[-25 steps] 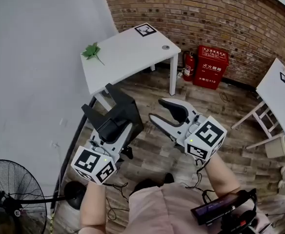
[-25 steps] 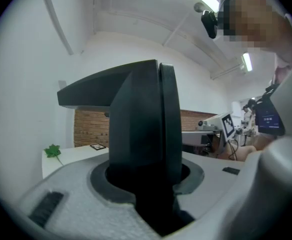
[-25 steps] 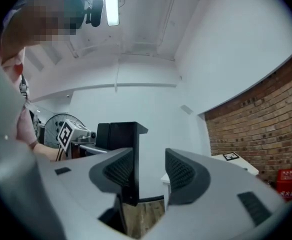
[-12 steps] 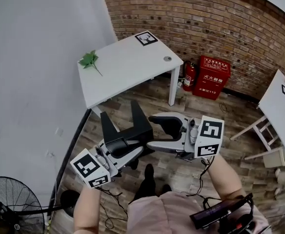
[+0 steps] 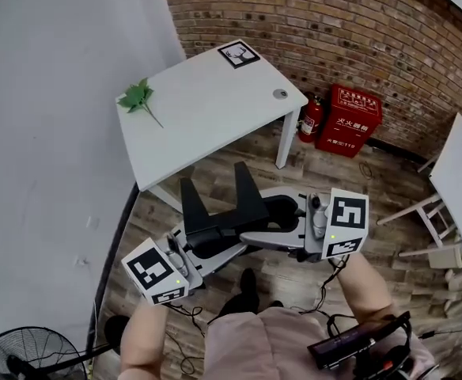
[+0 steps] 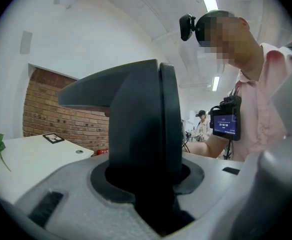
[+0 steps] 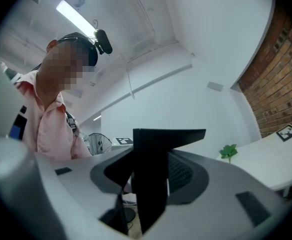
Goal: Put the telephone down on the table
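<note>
The telephone [image 5: 215,208] is a black angular piece with two prongs that point up, held over the wooden floor in front of the white table [image 5: 215,109]. My left gripper [image 5: 203,244] is shut on its lower body. In the left gripper view the telephone [image 6: 141,119] rises thick and dark out of the left gripper [image 6: 146,184]. My right gripper [image 5: 266,222] reaches in from the right. Its jaws have just been closing with one flat part of the telephone [image 7: 153,154] between them. A gap still shows beside one pad of the right gripper [image 7: 151,184].
On the table lie a green sprig [image 5: 136,97], a square marker [image 5: 237,52] and a small round disc [image 5: 280,93]. A fire extinguisher [image 5: 312,119] and a red box [image 5: 350,113] stand by the brick wall. A second white table [image 5: 460,172] is at right, a fan [image 5: 25,355] at lower left.
The right gripper, empty and apart before, swung left until its jaws flank the telephone. The left gripper turned the telephone's prongs upward and shifted right. The table now looks nearer.
</note>
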A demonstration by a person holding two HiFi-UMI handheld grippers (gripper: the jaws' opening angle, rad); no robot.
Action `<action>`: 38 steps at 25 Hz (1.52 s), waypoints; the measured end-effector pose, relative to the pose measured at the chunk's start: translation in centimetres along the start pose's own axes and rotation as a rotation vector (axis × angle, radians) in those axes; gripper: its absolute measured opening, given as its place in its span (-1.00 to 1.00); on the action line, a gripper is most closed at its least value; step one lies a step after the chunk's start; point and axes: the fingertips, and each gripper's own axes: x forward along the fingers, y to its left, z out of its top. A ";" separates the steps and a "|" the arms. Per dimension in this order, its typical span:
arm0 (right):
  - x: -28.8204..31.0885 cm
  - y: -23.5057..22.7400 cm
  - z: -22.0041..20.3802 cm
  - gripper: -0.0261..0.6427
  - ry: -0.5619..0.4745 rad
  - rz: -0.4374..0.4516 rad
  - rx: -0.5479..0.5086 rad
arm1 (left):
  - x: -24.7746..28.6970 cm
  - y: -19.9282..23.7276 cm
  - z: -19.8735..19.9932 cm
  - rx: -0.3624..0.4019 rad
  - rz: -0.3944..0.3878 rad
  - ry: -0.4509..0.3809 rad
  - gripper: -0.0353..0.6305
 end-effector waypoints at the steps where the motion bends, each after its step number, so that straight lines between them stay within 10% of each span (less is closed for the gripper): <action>1: 0.5 -0.7 0.1 -0.35 -0.001 -0.003 -0.001 | -0.2 0.8 0.1 -0.007 -0.003 0.000 -0.40; 21: 4.4 -11.0 1.4 -0.35 -0.005 -0.123 -0.013 | -0.1 11.7 1.1 -0.051 -0.098 -0.011 -0.39; 38: -1.0 -27.5 3.7 -0.35 0.030 -0.086 0.081 | 10.7 25.0 2.3 -0.147 -0.046 0.006 -0.39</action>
